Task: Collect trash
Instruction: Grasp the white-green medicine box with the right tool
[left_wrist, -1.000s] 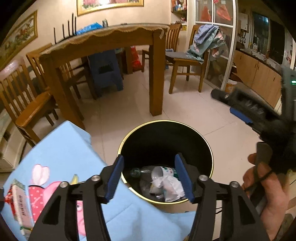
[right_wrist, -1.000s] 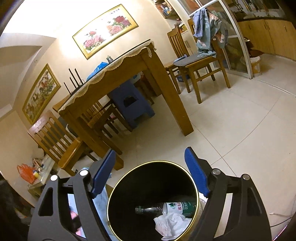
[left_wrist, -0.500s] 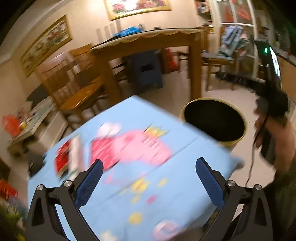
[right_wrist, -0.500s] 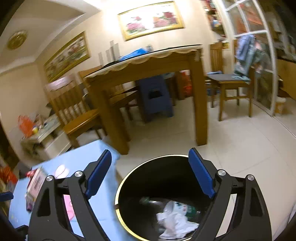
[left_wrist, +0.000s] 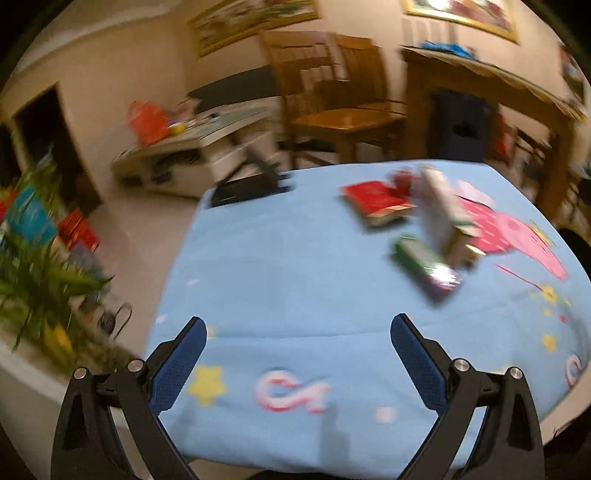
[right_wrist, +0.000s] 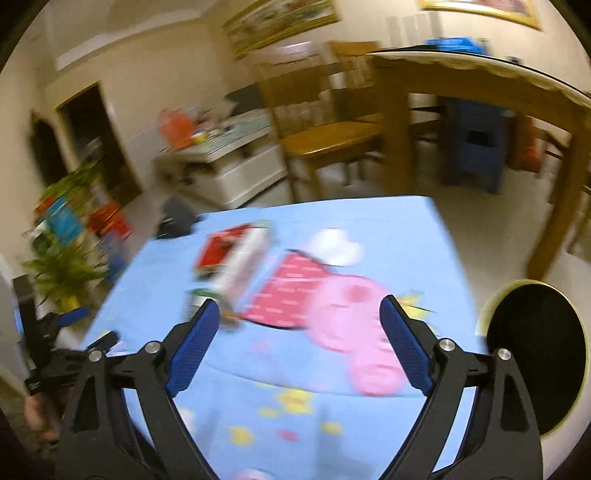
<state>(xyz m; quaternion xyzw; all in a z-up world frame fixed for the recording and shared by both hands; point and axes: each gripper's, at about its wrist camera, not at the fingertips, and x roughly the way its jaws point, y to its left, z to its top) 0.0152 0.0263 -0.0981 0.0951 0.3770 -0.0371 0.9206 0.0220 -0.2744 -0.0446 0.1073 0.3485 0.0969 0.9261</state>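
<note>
On the blue cartoon-print tablecloth lie a red packet, a white carton and a green and purple packet, all blurred. My left gripper hovers over the cloth's near edge, open and empty, with the litter ahead to its right. My right gripper is over the same table; its jaws are opening with nothing between them. The red packet, white carton and green packet sit just beyond its left finger. The black gold-rimmed bin stands on the floor at right.
A wooden dining table, wooden chairs and a blue stool stand behind. A white low cabinet and a potted plant are at left. A dark object sits at the table's far corner. A hand holds the other gripper.
Both views have swung left, away from the bin and onto the blue-cloth table. The left jaws have spread wider. The bin has left the left wrist view.
</note>
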